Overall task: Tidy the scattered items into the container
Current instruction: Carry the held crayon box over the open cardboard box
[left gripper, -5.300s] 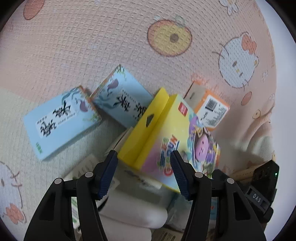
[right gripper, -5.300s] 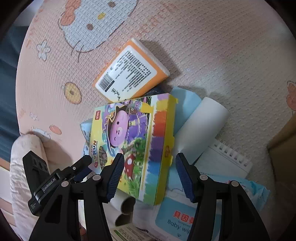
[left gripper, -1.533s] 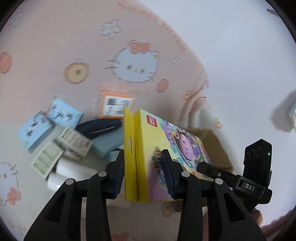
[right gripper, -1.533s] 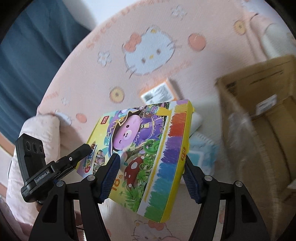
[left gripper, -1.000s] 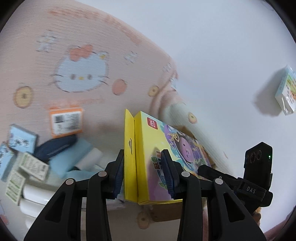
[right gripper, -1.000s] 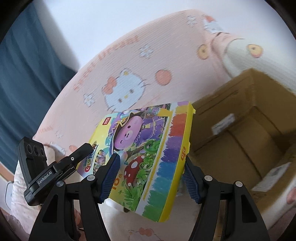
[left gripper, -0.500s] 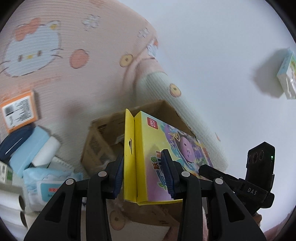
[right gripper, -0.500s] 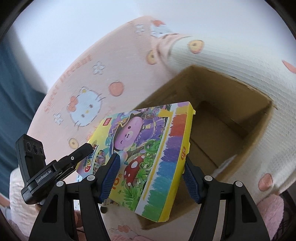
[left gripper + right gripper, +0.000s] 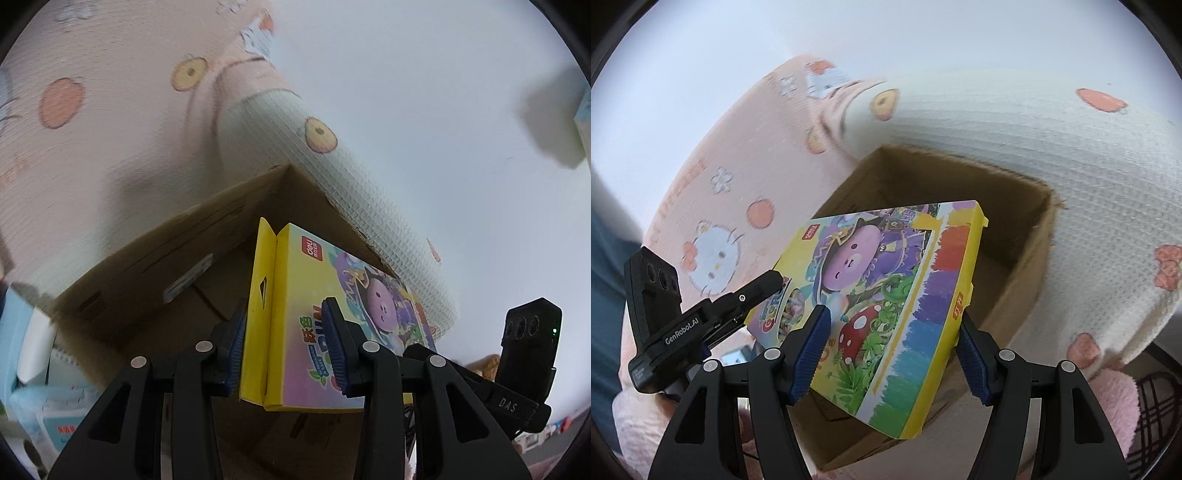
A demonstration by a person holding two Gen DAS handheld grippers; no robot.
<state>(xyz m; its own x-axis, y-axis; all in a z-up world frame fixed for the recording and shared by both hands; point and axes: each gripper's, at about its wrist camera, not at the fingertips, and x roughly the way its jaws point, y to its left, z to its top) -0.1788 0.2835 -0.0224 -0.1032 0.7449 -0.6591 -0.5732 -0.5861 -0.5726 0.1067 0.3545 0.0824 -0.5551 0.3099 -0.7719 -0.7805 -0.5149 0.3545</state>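
Between the left gripper's (image 9: 286, 349) blue ribbed fingers (image 9: 334, 345) sat the yellow flap end of the flat, brightly printed crayon box with the purple cartoon pig (image 9: 306, 328). Pads pressed on both faces of it, so left was clamped on the box at a middling width.

Right gripper (image 9: 892, 352) had the same crayon box (image 9: 882, 291) spanning its fingers (image 9: 971, 363). The right pad sat against the yellow long edge, the left pad against the printed face near the mushroom art. Jaws stood wide, holding the box across its width. Two-handed grip, one gripper per end.

Crayon box was tilted, hanging above the open mouth of the brown corrugated cardboard carton (image 9: 1034, 236); from the left wrist view the carton (image 9: 147, 266) showed a white label on an inner wall. Box was not touching the carton floor as far as I could tell.

Carton sat on the pink and cream waffle-textured mat with cartoon cat and fruit prints (image 9: 738, 177), next to a rolled-up edge of that mat (image 9: 332, 177).

Leftover clutter at the lower left of the left wrist view: a light blue wipes pack (image 9: 55, 417) and a white paper roll (image 9: 35, 347), both beside the carton, blurred.
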